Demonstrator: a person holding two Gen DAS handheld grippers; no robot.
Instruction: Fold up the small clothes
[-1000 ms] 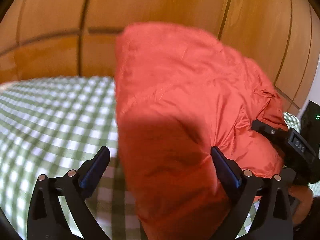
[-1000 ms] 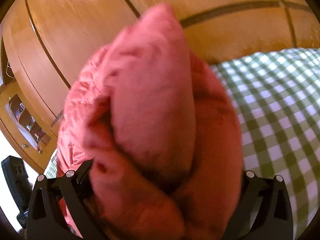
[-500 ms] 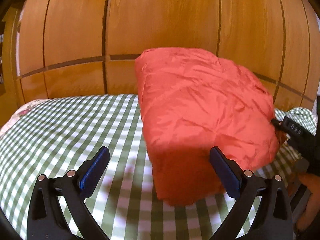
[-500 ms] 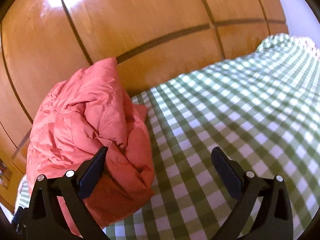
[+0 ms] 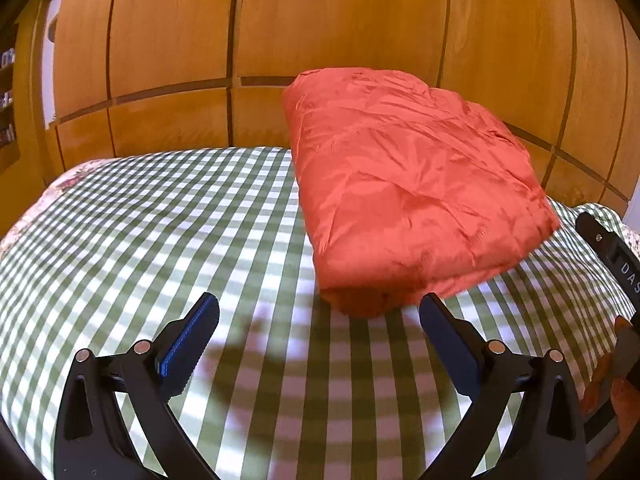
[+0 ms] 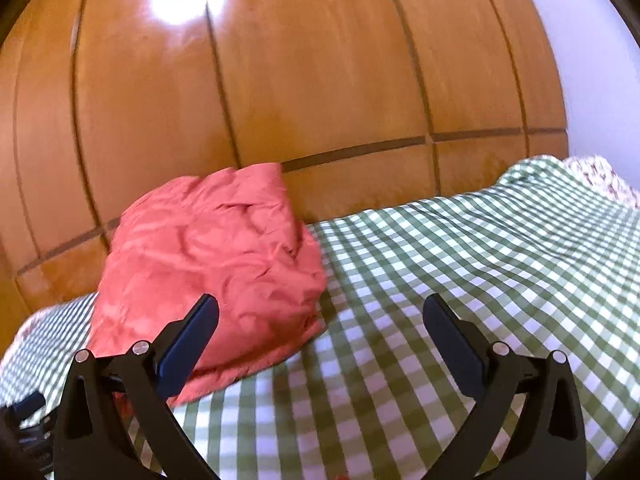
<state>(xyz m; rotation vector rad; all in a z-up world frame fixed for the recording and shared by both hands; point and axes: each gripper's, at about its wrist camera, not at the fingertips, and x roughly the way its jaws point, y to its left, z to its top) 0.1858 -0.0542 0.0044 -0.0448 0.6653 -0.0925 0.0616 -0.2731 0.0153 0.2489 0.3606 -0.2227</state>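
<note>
Orange-red puffy garment (image 5: 412,192) lies folded into a thick bundle on the green-and-white checked bedspread (image 5: 160,220), toward the far edge of the bed, close to the wooden panelled wardrobe (image 5: 320,20) behind it. Its surface is creased and shiny, and its near corner points toward me in the left wrist view.

My left gripper (image 5: 318,326) hovers over the bedspread with its fingers spread wide — nothing between them, only checked cloth and my own shadow. The bundle's near corner sits just beyond the tips, not touching either finger (image 5: 192,340).

My right gripper (image 6: 320,330) is likewise spread apart and holds nothing. From this side the garment (image 6: 212,276) lies ahead and to the left; my left-hand finger (image 6: 188,340) overlaps its near edge in the picture, though I cannot tell whether it touches the fabric.

At the right edge of the left wrist view, part of the other gripper's black body (image 5: 616,256) shows — beside the bundle, apart from it.
</note>
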